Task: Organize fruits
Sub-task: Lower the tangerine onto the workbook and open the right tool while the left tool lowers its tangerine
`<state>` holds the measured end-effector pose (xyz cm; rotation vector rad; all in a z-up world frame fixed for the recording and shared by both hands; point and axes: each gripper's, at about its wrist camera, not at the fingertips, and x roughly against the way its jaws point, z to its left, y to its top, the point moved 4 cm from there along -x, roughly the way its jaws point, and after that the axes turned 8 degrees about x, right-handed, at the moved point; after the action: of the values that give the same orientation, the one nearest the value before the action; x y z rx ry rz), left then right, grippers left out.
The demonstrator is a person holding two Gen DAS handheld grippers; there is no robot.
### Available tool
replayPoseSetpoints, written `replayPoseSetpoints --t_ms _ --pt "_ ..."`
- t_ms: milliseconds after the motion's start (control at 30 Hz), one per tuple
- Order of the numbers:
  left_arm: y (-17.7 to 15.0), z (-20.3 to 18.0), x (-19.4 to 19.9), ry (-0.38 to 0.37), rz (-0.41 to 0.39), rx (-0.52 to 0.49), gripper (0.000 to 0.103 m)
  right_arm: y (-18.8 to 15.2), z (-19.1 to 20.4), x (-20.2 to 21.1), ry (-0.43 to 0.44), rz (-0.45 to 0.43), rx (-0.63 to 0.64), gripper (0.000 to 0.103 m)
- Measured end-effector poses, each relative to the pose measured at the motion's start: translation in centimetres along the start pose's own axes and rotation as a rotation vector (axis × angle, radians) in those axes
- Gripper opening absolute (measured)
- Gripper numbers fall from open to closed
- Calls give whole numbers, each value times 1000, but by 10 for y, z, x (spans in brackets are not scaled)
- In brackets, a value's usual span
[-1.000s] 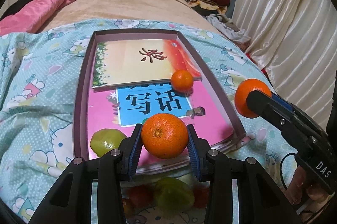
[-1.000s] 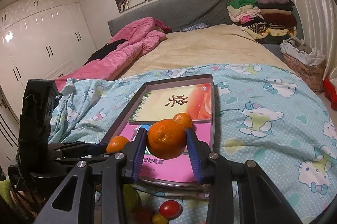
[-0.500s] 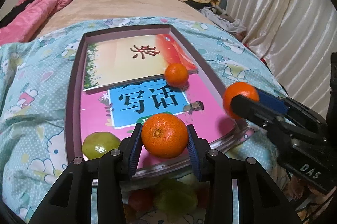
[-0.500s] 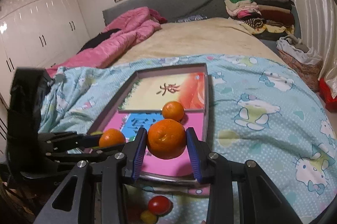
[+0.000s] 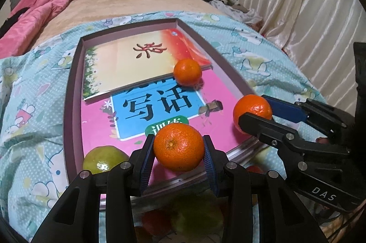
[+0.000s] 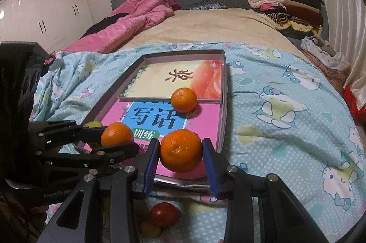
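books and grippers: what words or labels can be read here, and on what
"写话" on the blue panel of the pink book in the tray.
"训练" on the green badge below that panel.
"DAS" on the right hand-held gripper body, seen from the left wrist view.
"GenRobo", cut off, on the left hand-held gripper body.
One brush character on the yellow book: too stylised to read.
A line below the green badge is hidden.
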<state>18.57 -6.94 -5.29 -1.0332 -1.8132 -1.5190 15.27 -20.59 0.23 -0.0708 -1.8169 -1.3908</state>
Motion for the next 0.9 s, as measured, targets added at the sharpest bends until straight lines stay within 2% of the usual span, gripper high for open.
replayPoseSetpoints --t_ms 400,900 --pt "-3 3 -9 6 26 -25 42 -4 7 -11 -20 38 55 38" --pt "-4 3 -10 47 3 -64 41 -7 9 -19 -33 59 73 38"
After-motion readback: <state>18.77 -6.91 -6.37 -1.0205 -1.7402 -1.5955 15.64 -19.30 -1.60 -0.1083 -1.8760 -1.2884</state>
